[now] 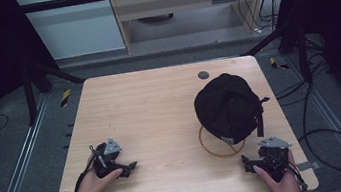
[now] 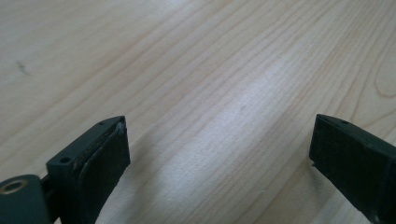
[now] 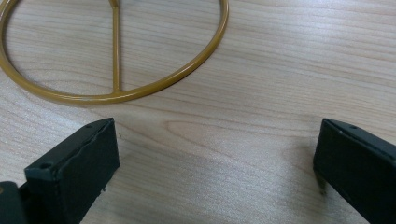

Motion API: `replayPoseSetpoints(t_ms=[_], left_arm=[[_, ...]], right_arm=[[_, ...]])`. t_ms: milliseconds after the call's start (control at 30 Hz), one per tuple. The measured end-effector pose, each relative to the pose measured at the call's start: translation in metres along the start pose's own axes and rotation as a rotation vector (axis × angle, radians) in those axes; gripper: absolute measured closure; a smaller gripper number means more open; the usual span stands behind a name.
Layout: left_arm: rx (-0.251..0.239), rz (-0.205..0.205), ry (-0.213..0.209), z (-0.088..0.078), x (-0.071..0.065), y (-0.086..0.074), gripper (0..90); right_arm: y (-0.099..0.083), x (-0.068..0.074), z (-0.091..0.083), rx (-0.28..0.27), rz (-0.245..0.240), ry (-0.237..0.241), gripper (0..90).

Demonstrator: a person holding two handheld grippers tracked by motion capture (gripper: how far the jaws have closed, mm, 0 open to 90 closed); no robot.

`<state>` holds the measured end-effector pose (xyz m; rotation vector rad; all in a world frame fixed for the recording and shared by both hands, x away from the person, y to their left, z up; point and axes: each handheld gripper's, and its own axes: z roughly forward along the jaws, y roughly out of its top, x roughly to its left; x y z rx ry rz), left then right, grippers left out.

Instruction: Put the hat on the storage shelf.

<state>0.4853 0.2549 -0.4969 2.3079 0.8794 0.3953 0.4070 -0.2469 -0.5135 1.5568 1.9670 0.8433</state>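
A black cap [image 1: 229, 106] sits at the right of the wooden table [image 1: 150, 109], propped on a stand whose yellow-brown ring base [image 1: 219, 150] lies on the wood below it. In the right gripper view that ring base [image 3: 140, 88] lies just ahead of the jaws. My right gripper [image 1: 249, 163] rests near the front right corner, open with nothing between its jaws [image 3: 215, 158]. At the front left my left gripper [image 1: 129, 168] is held low over the wood, open and empty, bare tabletop [image 2: 219, 140] between its jaws.
A small dark round grommet [image 1: 203, 75] sits near the table's far edge. Black cables [image 1: 326, 139] trail on the grey floor to the right. Metal frame rails [image 1: 20, 157] run along both sides of the table.
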Motion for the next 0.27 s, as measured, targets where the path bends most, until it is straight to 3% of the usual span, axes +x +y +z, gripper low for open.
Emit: replayPoseSetpoints(t_ms=[100, 267], left_arm=[[0.001, -0.024, -0.019, 0.0041, 0.0004, -0.0029, 1.3], [-0.031, -0.025, -0.024, 0.0047, 0.001, -0.0069, 0.0]], right_arm=[[0.0, 0.0, 0.0, 0.0, 0.0, 0.0, 0.3], [0.0001, 0.0, 0.0001, 0.0, 0.0, 0.0, 0.3]])
